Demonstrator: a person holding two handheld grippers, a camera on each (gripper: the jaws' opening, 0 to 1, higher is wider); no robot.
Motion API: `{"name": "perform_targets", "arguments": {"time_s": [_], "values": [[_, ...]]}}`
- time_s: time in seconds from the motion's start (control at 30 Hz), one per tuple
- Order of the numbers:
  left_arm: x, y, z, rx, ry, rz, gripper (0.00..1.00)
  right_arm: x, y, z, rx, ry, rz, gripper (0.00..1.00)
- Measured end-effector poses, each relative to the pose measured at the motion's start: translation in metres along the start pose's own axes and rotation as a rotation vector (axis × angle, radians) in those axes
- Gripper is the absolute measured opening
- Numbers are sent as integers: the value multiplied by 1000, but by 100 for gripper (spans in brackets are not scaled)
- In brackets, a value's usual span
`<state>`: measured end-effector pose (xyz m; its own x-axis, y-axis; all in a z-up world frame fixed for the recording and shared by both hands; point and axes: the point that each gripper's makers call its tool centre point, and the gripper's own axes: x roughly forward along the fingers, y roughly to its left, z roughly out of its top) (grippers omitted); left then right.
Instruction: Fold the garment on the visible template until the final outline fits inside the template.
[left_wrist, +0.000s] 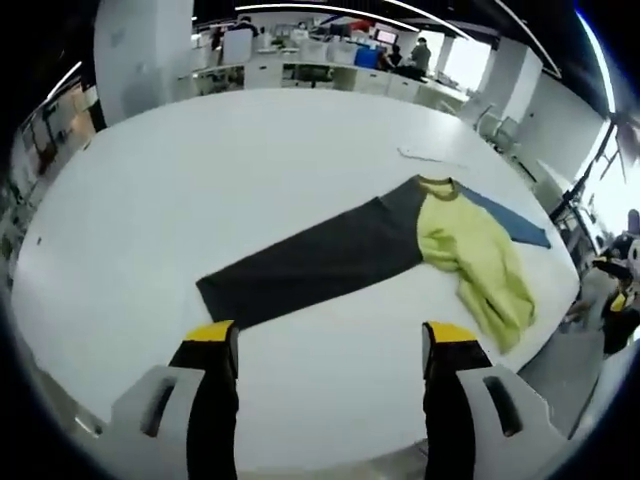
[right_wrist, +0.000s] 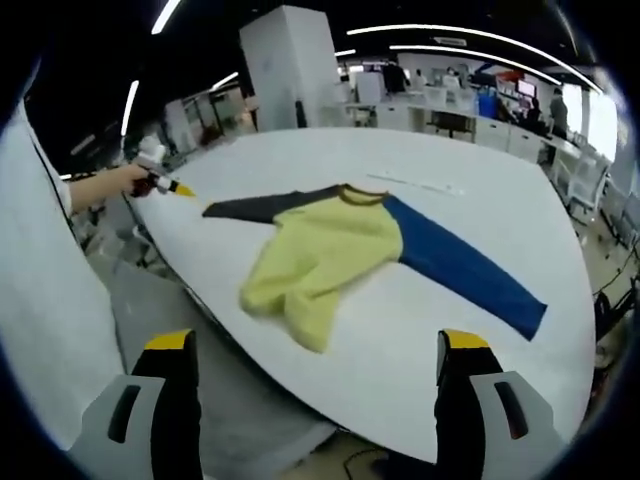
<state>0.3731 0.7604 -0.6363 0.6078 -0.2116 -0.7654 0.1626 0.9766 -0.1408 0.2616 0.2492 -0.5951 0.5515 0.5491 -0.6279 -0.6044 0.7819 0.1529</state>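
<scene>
Spread near the edge of a white table (left_wrist: 200, 200) lies a garment (left_wrist: 440, 245) with a yellow body, one dark grey sleeve and one blue sleeve, both stretched outward; the yellow body is bunched toward the table edge. Left gripper (left_wrist: 335, 335) hovers before the grey sleeve, jaws apart, holding nothing. Right gripper (right_wrist: 315, 345) hovers beyond the table edge, jaws likewise apart and holding nothing.
</scene>
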Motion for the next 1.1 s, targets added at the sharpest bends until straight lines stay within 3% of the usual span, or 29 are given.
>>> {"name": "perform_targets", "arguments": {"time_s": [0.37,0.47,0.77,0.8,1.1], "values": [[-27,-28,-13,8,-31,-48,82,0,13,1,-10,-26,10,99],[-32,-31,-18,8,-26,-36,87,0,17,-1,-10,-25,14,99],[-45,-46,-25,26,-26,-61,91,-7,21,-7,-8,-31,12,99],[-49,-58,-28,36,-26,-71,91,-8,21,-8,-7,-30,12,99],[-60,-76,-30,30,-40,-112,96,-4,25,-9,2,-27,13,99]]}}
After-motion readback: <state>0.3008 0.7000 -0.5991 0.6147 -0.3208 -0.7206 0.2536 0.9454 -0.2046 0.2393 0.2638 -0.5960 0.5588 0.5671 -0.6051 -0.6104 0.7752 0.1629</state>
